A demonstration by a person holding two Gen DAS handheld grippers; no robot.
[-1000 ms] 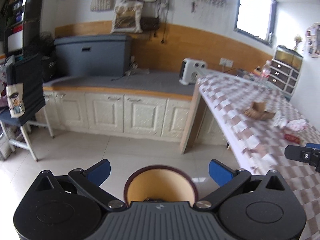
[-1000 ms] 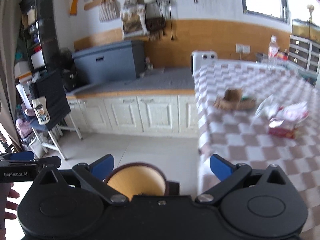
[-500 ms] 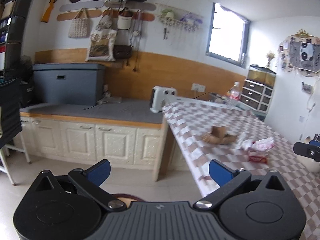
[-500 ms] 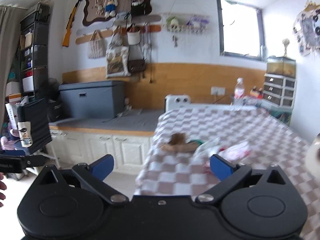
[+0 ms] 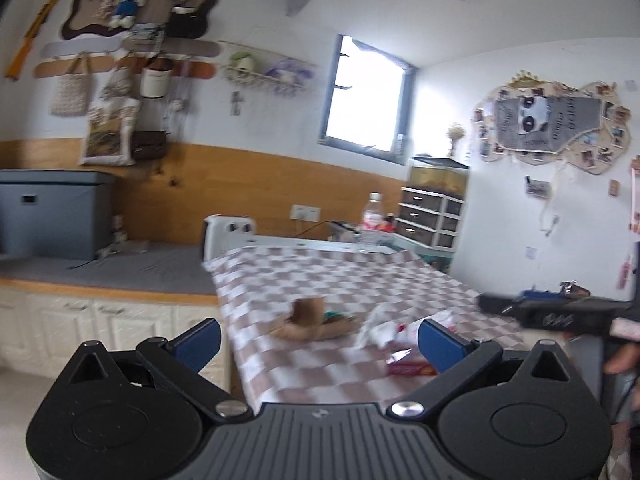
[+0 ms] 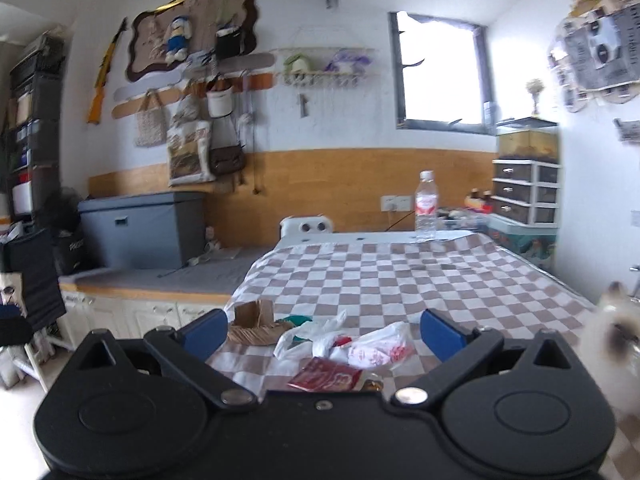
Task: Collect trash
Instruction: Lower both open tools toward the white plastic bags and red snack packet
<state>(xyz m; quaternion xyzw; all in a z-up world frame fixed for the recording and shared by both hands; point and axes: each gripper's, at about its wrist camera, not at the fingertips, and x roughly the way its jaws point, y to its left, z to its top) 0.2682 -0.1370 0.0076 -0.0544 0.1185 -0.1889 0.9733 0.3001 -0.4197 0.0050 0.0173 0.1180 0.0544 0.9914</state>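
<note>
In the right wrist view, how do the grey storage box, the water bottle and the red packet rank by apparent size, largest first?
1. Grey storage box, clearly the largest.
2 and 3. Water bottle and red packet look roughly alike in area; the packet lies much nearer the camera and is partly hidden, so I do not rank them.

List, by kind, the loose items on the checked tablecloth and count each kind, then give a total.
Torn brown cardboard: 1
Green scrap beside the cardboard: 1
Clear plastic bag: 1
White bag with red print: 1
Red packet: 1
Water bottle, upright at the far end: 1
Total: 6
</note>
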